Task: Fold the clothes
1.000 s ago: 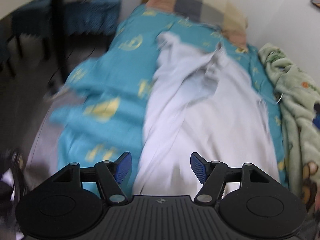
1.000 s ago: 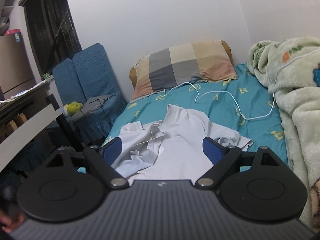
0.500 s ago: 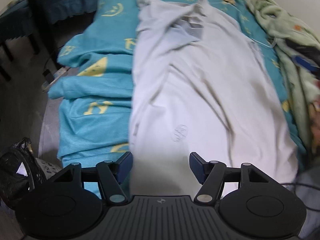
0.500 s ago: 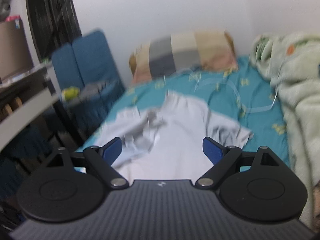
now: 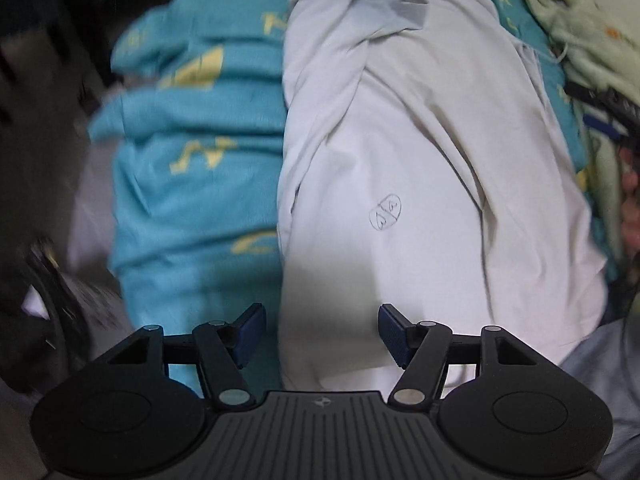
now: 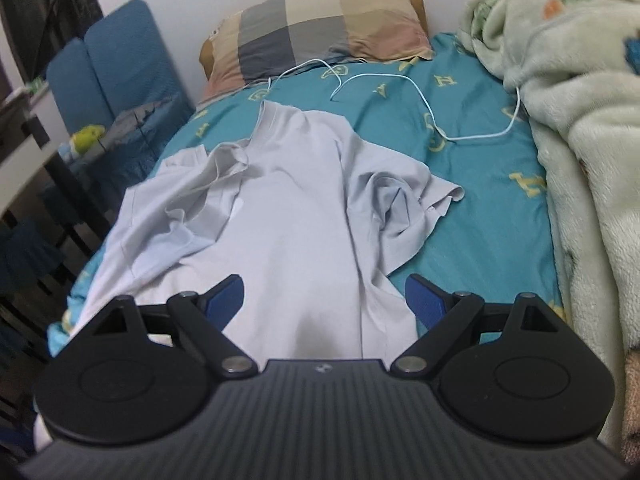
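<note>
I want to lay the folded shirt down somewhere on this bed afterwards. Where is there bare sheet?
Bare teal sheet lies between the white T-shirt's right sleeve and the pale green fleece blanket. A narrower strip runs along the shirt's left edge, by the bed's side. Near the checked pillow a white cable loops across the sheet, so it is cluttered there.

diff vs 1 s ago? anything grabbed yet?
Nothing grabbed. The left gripper has tipped down and moved in over the near hem of the white T-shirt; the pillow it saw a second ago is out of its view. The right gripper has barely shifted. Both sets of jaws stay open and empty. The shirt lies as before on the teal bedsheet, sleeves crumpled, white cable unmoved.
</note>
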Demonstrator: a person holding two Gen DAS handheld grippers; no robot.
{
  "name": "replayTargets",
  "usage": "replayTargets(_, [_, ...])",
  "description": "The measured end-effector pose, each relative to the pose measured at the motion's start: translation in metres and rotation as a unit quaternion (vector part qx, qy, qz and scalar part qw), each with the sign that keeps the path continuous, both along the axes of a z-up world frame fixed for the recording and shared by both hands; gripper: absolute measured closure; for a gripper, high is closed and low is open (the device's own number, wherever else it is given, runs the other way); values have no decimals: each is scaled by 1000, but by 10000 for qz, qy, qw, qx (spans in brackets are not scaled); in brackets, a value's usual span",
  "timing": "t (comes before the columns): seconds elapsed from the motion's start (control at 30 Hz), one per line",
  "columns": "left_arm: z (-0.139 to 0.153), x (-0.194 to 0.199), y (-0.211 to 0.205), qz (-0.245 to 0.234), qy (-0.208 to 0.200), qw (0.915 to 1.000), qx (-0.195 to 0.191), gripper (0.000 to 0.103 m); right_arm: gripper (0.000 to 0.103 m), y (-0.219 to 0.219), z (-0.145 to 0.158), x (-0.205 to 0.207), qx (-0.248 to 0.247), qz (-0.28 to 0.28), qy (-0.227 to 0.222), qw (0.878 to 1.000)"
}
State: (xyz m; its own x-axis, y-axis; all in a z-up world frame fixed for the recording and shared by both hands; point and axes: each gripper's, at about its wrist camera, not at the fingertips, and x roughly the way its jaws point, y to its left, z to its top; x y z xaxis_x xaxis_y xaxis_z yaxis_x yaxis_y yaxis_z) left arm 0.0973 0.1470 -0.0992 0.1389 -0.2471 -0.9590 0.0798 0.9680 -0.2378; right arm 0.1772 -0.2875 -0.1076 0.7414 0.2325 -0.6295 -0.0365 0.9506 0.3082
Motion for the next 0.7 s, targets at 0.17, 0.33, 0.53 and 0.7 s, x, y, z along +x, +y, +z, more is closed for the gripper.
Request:
replayTargets(0.17, [26,-11,-26,-580,-143,9965,579,100,14,-27,1,0,502,-199,-131,9985])
replayTargets(0.33, [81,-35,-90,-1582,-583,9790,1143,100,14,-56,0,-4,967,-539,-88,9938])
replayTargets(0.53, [47,-64,-161,-2277,-335,9657,1200,100,14,-78,-2,-7,1688,-605,-137,9837])
replayTargets(0.7, [8,-75,-177,-2262,128,9701,871,96,14,-88,-8,-6,1987,-640,-52,9780])
